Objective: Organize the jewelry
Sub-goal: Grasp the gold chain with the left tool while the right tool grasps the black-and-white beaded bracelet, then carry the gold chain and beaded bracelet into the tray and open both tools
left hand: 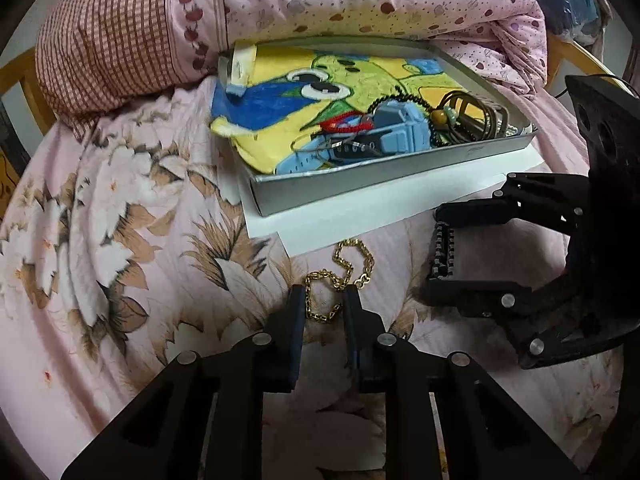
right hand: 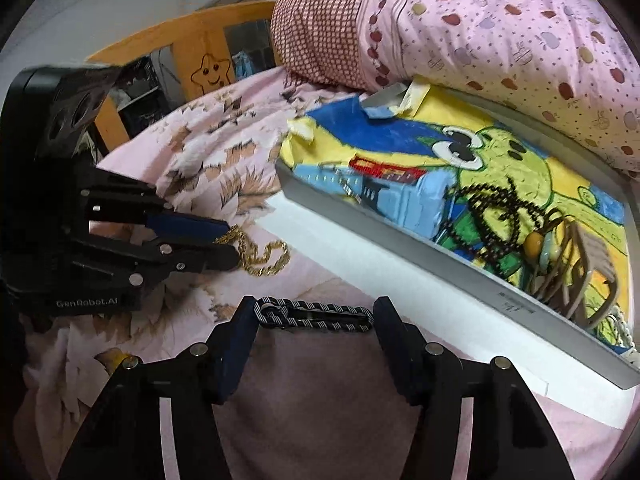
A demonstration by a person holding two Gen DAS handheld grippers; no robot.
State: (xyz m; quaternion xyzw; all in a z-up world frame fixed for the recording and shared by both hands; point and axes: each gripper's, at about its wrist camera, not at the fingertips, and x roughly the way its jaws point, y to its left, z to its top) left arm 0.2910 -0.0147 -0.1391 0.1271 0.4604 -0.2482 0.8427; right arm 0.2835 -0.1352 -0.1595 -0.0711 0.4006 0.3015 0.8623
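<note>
A gold chain (left hand: 338,276) lies on the pink floral bedsheet, just in front of the grey tray (left hand: 360,178). My left gripper (left hand: 323,300) is open, its fingers on either side of the chain's near end; it also shows in the right wrist view (right hand: 230,246) touching the chain (right hand: 264,254). My right gripper (right hand: 316,314) is open wide around a black-and-white braided bracelet (right hand: 316,316) that spans the gap between its fingertips; this gripper shows in the left wrist view (left hand: 444,252). The tray holds a frog drawing, a black bead necklace (right hand: 496,216), a red bracelet (left hand: 346,126) and brown cords (left hand: 476,118).
The tray rests on a white sheet (left hand: 400,208). A pink patterned quilt and checked pillow (left hand: 112,36) press against the tray's far side. A wooden bed frame (right hand: 192,48) runs behind. A blue watch-like item (left hand: 396,132) lies in the tray.
</note>
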